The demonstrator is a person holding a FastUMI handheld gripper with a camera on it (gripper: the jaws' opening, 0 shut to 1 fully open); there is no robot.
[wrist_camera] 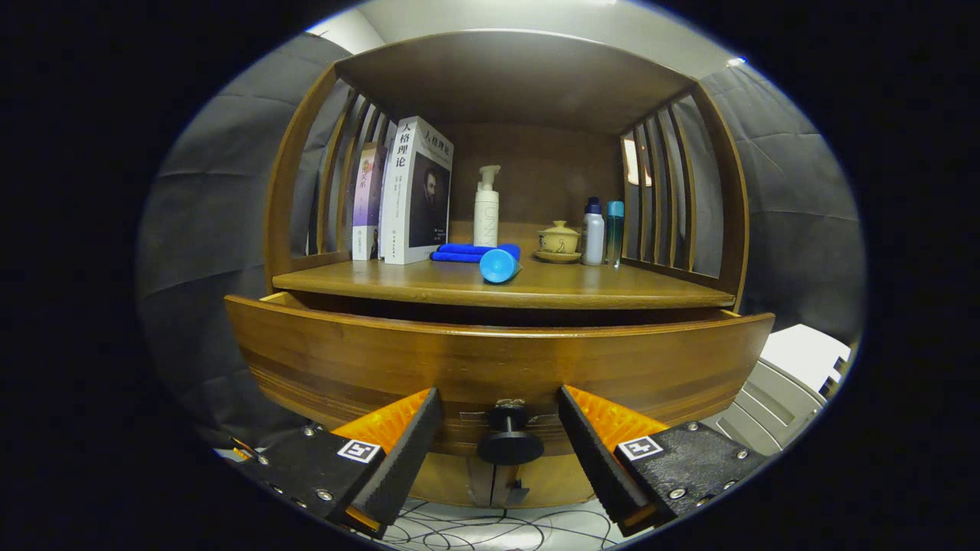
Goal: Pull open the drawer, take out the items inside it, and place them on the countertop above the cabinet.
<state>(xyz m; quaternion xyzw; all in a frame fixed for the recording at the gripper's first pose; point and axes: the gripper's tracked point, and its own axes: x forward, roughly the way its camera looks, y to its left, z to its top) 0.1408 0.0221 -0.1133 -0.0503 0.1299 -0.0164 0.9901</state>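
A wooden cabinet stands ahead, its drawer [498, 356] pulled partly out below the countertop [459, 287]. A dark gap shows between the drawer front and the countertop; the inside of the drawer is hidden. The drawer's round black knob [510, 438] sits between my fingers. My gripper [501, 417] is open, one finger on each side of the knob with a gap to each. On the countertop lie a blue tube [499, 264] and a blue folded cloth [463, 253].
On the countertop stand two books [406, 191] at the left, a white pump bottle [486, 208], a small lidded ceramic bowl [559, 241], and two bottles [601, 232] at the right. Slatted side walls and a roof enclose the shelf. Cables lie on the floor below.
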